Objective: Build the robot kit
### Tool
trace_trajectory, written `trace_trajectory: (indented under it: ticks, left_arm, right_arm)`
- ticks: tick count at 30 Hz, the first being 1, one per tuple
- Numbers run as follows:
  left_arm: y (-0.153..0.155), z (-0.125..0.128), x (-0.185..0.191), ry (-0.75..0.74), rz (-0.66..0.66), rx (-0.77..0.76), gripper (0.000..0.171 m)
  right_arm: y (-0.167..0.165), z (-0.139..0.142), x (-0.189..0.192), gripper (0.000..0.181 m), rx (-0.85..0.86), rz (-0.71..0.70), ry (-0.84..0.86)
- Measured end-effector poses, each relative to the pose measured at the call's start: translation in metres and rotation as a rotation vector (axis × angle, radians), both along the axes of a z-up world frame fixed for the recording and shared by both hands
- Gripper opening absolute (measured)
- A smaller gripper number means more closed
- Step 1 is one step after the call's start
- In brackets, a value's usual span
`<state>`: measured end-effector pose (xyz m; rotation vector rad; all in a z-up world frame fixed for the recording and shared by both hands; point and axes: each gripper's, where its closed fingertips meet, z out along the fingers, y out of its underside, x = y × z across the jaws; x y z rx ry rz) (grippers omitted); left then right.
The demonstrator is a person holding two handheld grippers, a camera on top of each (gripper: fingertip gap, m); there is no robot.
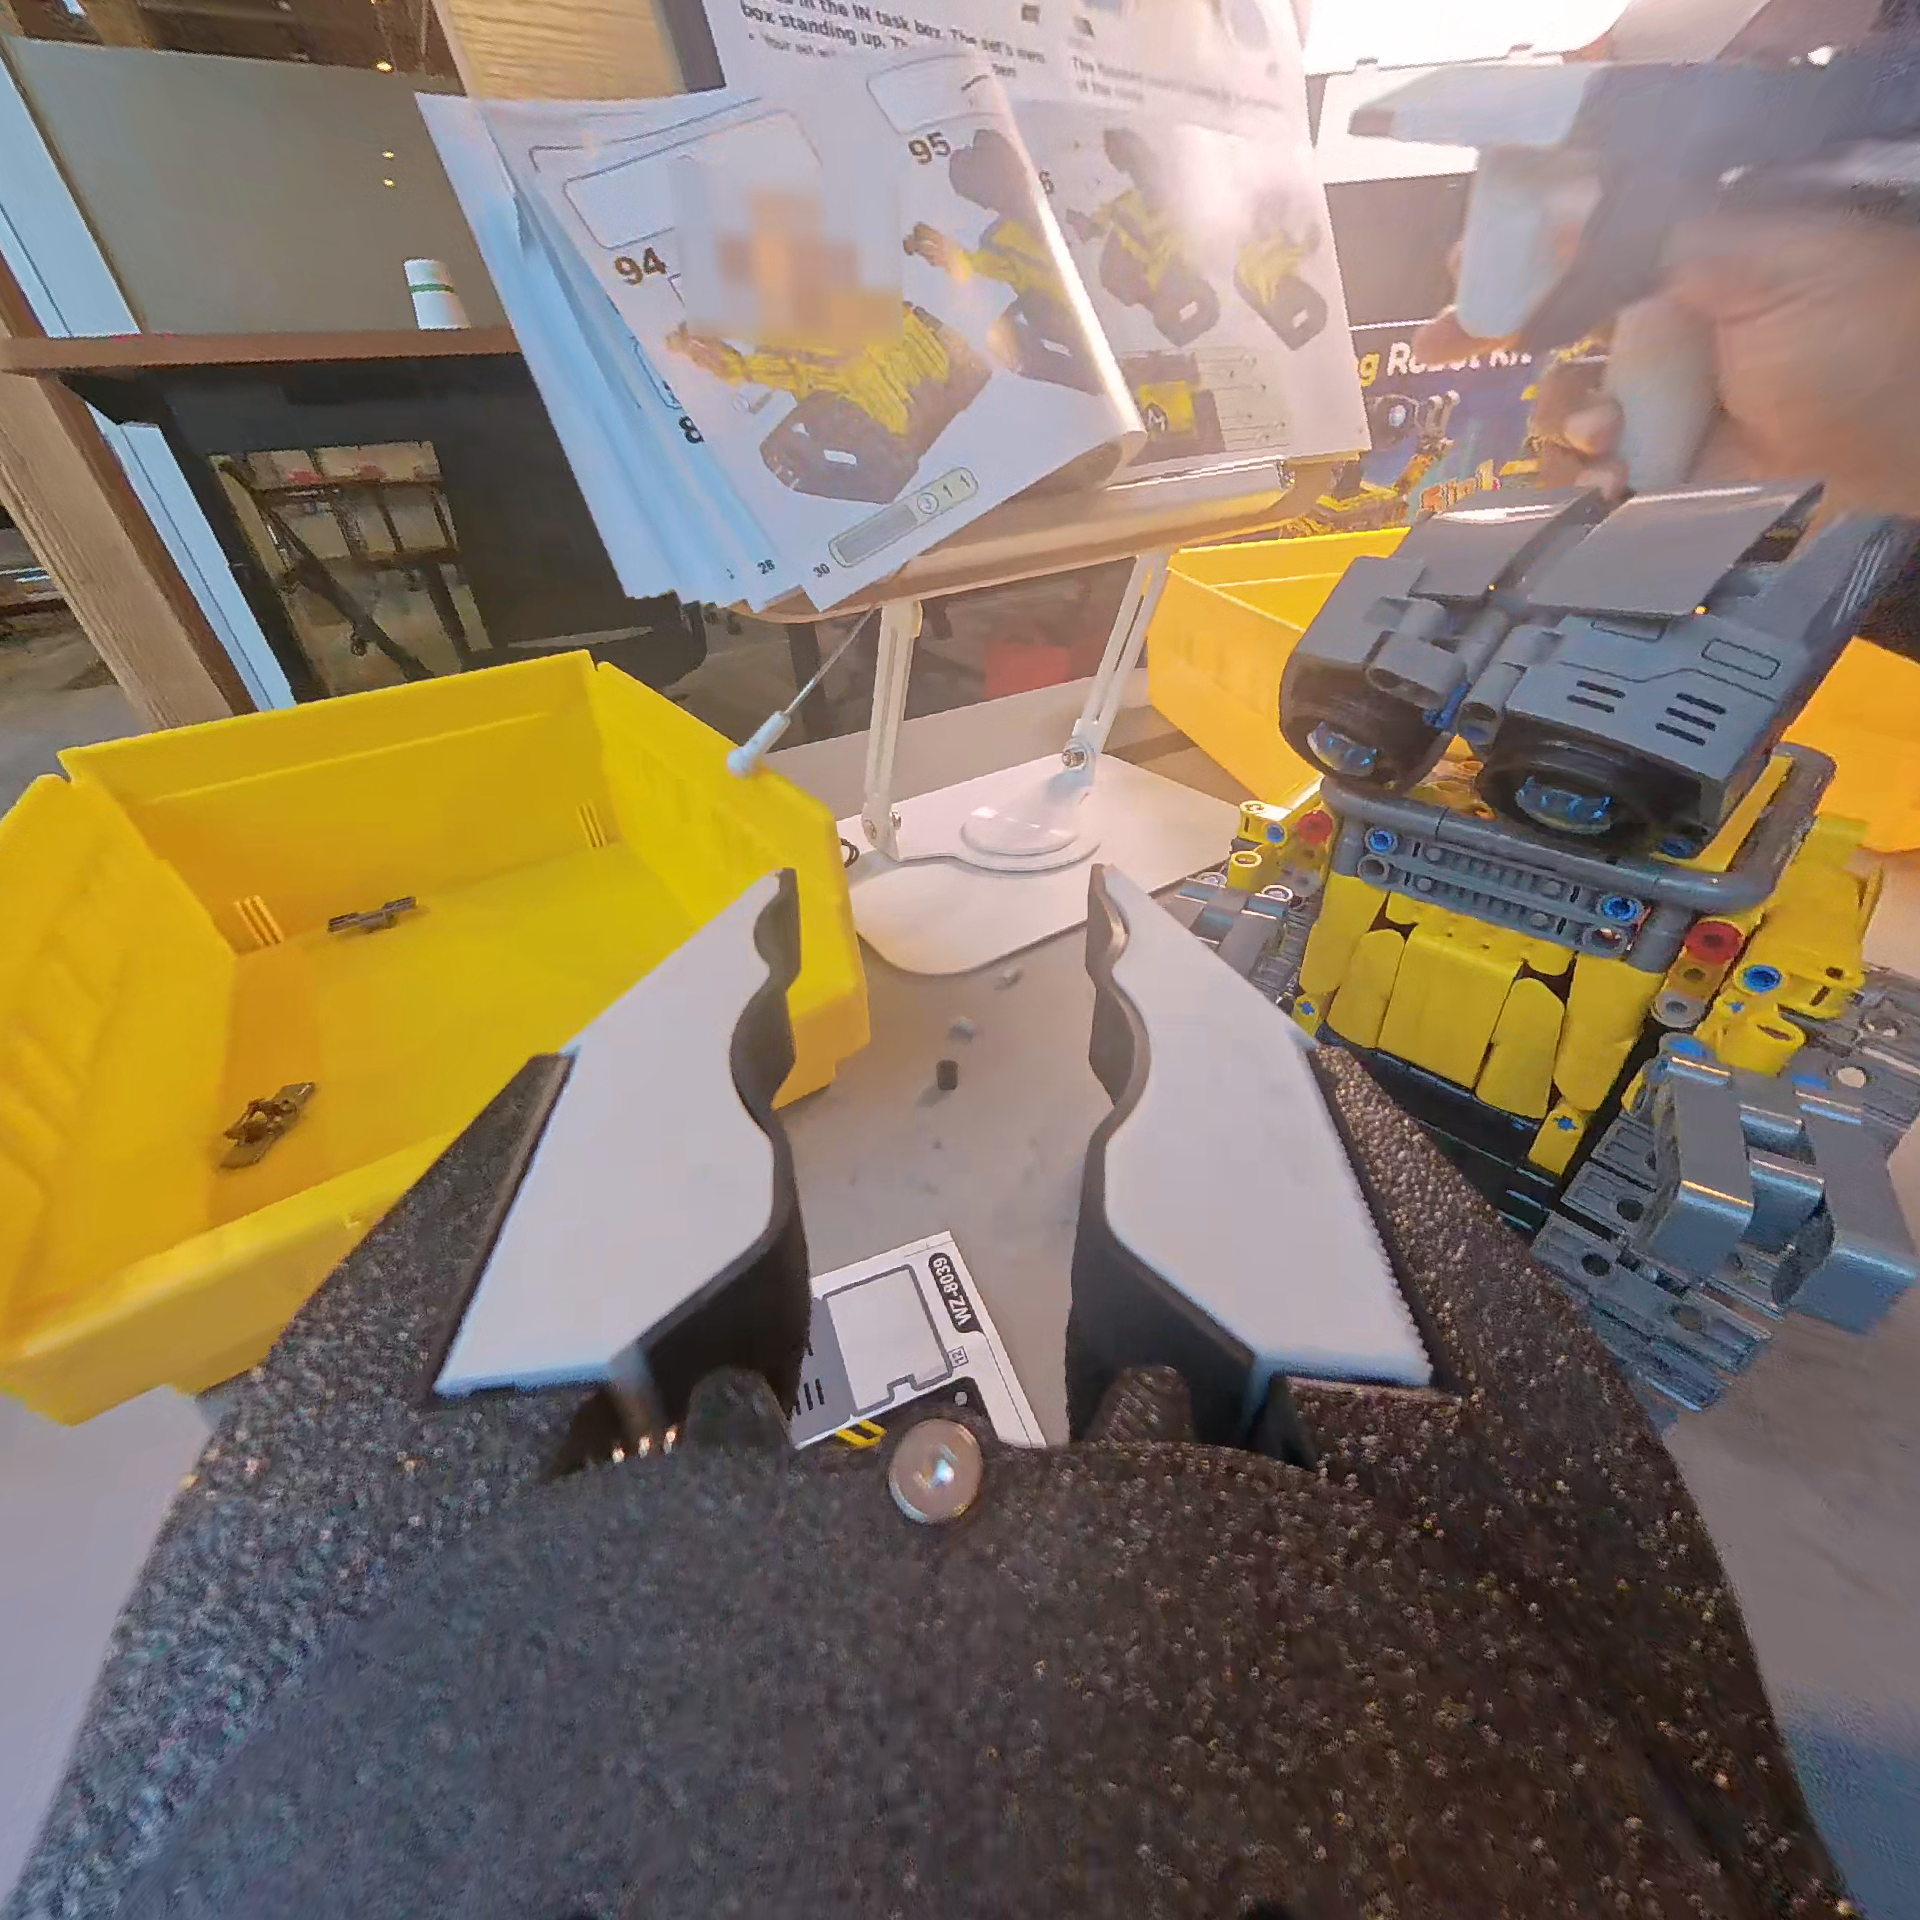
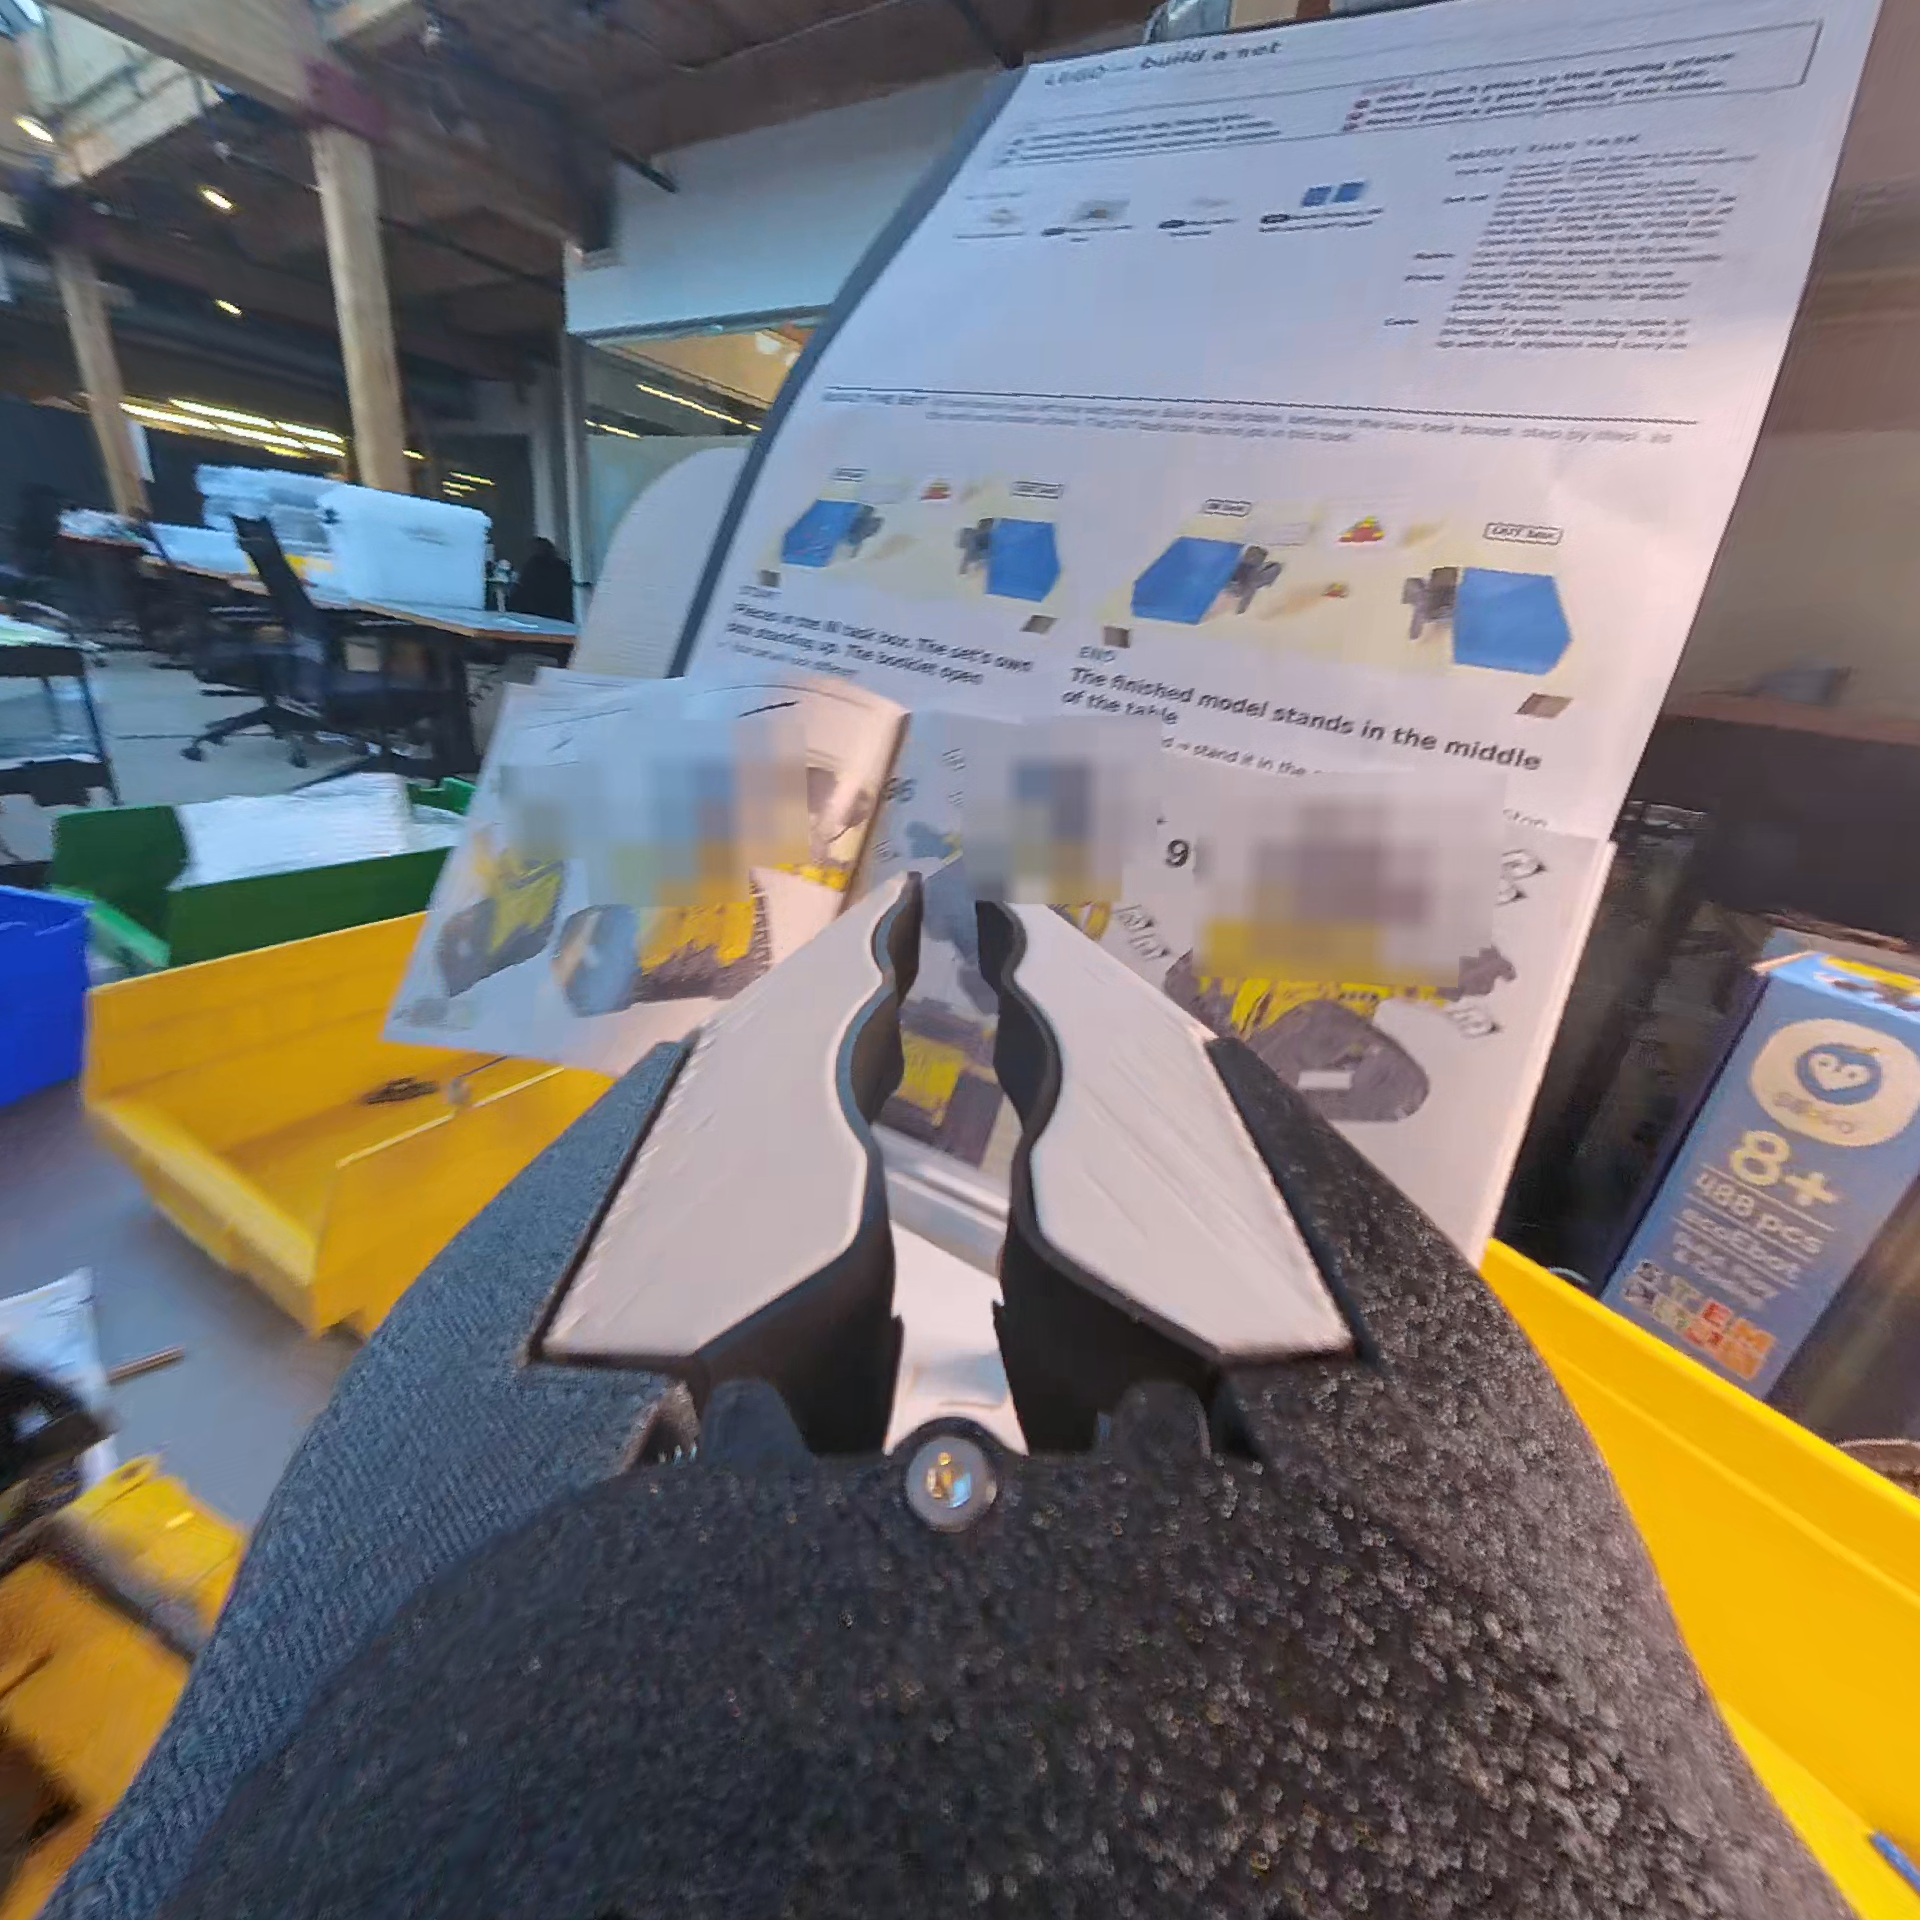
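My left gripper (image 1: 940, 899) is open and empty, low over the grey table. It sits between a yellow bin (image 1: 436, 748) on its left and a yellow and grey brick-built robot model (image 1: 1507, 935) on its right. A few small dark pieces (image 1: 945, 1070) lie on the table between its fingers. My right gripper (image 2: 948, 904) is open by only a narrow gap with nothing between its pads. It is raised in front of an open instruction booklet (image 2: 644, 883), whose left page curls up. In the left wrist view the right gripper (image 1: 1507, 208) is blurred at the top right, above the model's head.
The booklet (image 1: 831, 343) rests on a white stand (image 1: 997, 831). The left bin holds two small dark parts (image 1: 372, 920). A large printed sheet (image 2: 1299, 364) stands behind the booklet. A second yellow bin (image 2: 1662, 1507) and a blue box (image 2: 1787, 1174) are at the right. A paper sheet (image 1: 904, 1340) lies under my left gripper. About 30 centimetres separates my left fingertips from my right.
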<state>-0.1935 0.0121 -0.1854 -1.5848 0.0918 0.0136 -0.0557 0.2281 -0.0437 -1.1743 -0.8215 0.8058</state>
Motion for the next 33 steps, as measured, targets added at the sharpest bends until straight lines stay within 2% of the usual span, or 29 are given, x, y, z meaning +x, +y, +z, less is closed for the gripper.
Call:
trace_trajectory:
  ticks: [2, 6, 13, 16, 25, 33]
  left_arm:
    - [0.001, -0.001, 0.002, 0.008, -0.007, -0.001, 0.052]
    - [0.002, -0.004, 0.002, -0.009, -0.019, -0.007, 0.051]
    - [0.007, -0.012, 0.000, -0.016, -0.021, -0.029, 0.051]
    - [0.008, -0.013, -0.002, -0.018, -0.019, -0.031, 0.051]
    - [0.009, -0.014, 0.001, -0.017, -0.030, -0.033, 0.051]
    - [0.010, -0.016, -0.003, -0.022, -0.019, -0.039, 0.051]
  right_arm:
    - [0.016, 0.003, -0.008, 0.000, 0.033, -0.048, -0.024]
    - [0.039, -0.002, -0.022, 0.000, 0.037, -0.084, -0.091]
    - [0.059, 0.005, -0.024, 0.000, 0.068, -0.116, -0.068]
    - [0.064, 0.000, -0.026, 0.000, 0.066, -0.121, -0.117]
    - [0.071, 0.001, -0.024, 0.000, 0.058, -0.118, -0.104]
    - [0.065, 0.001, -0.040, 0.000, 0.074, -0.074, -0.131]
